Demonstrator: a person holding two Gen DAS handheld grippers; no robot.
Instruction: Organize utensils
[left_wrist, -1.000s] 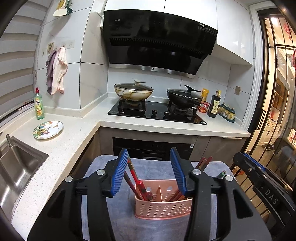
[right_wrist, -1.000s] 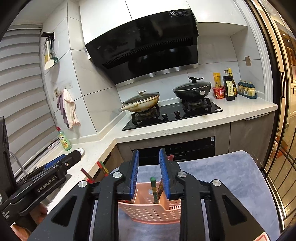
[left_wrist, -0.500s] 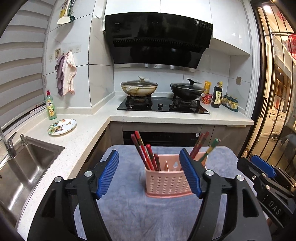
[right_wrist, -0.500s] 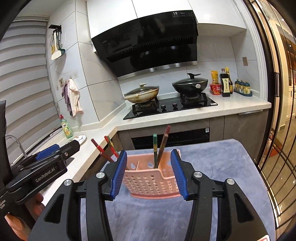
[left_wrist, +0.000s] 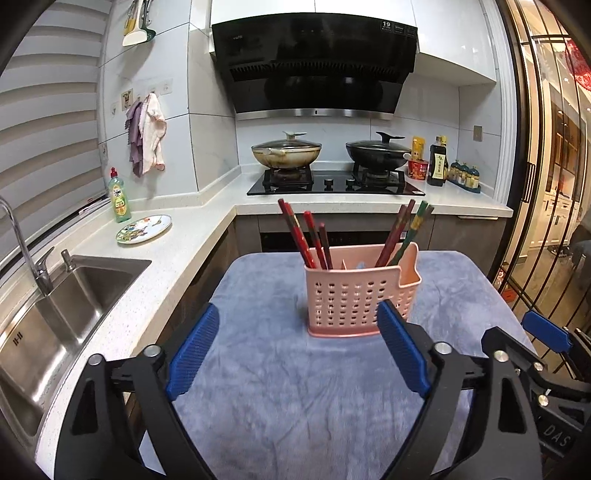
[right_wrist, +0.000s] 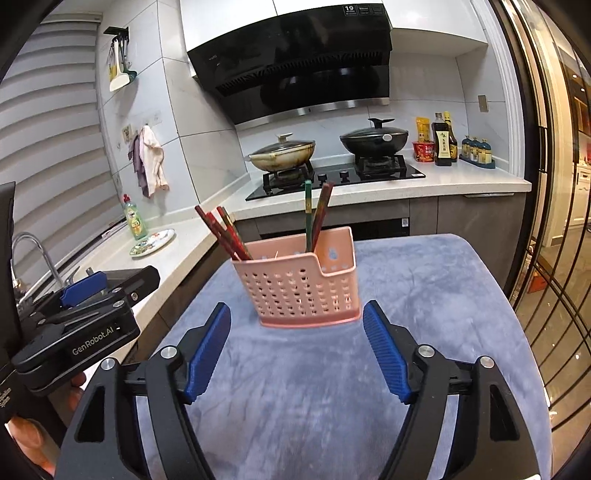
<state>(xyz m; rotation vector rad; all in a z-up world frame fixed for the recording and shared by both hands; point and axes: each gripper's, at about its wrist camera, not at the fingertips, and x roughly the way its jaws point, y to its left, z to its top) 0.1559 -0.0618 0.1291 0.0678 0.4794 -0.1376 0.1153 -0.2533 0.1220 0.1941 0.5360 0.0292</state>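
A pink perforated utensil holder (left_wrist: 356, 295) stands upright on a grey-blue cloth (left_wrist: 280, 387); it also shows in the right wrist view (right_wrist: 303, 288). Red chopsticks (left_wrist: 301, 236) lean in its left compartment, and dark red and green chopsticks (left_wrist: 404, 232) lean in its right compartment. In the right wrist view the red ones (right_wrist: 221, 232) are at left and the green and brown ones (right_wrist: 314, 218) at right. My left gripper (left_wrist: 297, 354) is open and empty, just in front of the holder. My right gripper (right_wrist: 297, 354) is open and empty, also short of the holder.
A steel sink (left_wrist: 55, 314) with a tap is at left, with a patterned plate (left_wrist: 144, 229) and a green soap bottle (left_wrist: 119, 195) on the counter. A hob with two lidded pans (left_wrist: 286, 153) is at the back. Glass doors (left_wrist: 546, 184) stand at right.
Both grippers have opened wide and pulled back from the holder, which now stands farther ahead. The chopsticks stay in the holder.
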